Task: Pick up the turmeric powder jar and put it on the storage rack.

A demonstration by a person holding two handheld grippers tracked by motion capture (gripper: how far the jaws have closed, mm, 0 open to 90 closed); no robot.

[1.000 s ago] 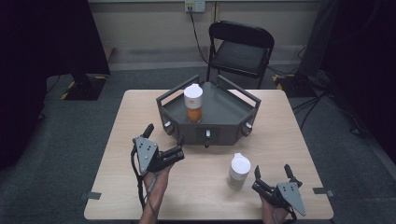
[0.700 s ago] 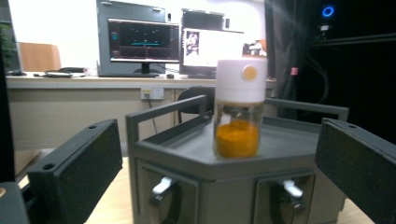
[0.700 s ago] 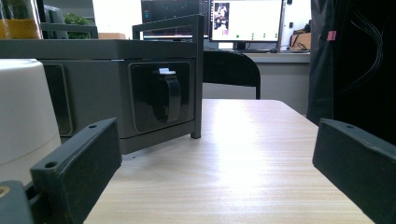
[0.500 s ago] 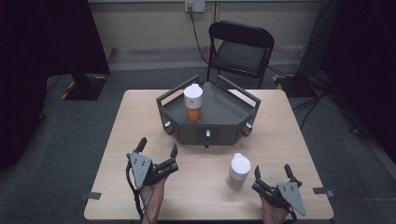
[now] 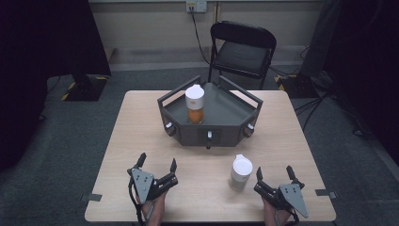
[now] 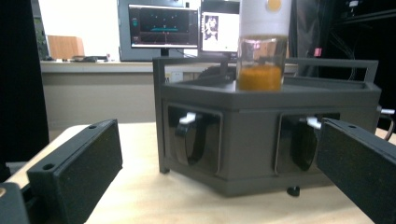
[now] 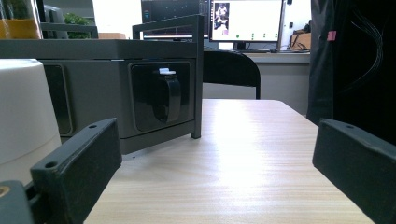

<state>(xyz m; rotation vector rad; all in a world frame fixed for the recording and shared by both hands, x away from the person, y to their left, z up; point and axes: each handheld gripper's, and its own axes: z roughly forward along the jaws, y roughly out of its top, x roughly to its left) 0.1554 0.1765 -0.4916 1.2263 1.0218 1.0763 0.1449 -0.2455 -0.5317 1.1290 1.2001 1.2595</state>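
Jar (image 5: 195, 104) with orange powder and a white lid stands upright in the grey tray (image 5: 226, 123) mid-table. A white cup (image 5: 241, 172) stands near the right gripper (image 5: 274, 173). Both it and the left gripper (image 5: 157, 162) rest spread wide, gripping nothing.

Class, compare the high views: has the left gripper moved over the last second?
Yes. The left gripper has drawn back from the grey tray toward the person's table edge.

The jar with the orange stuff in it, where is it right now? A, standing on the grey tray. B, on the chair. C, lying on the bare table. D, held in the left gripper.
A: the jar stands upright on the grey tray, with both grippers open near the table's front edge.
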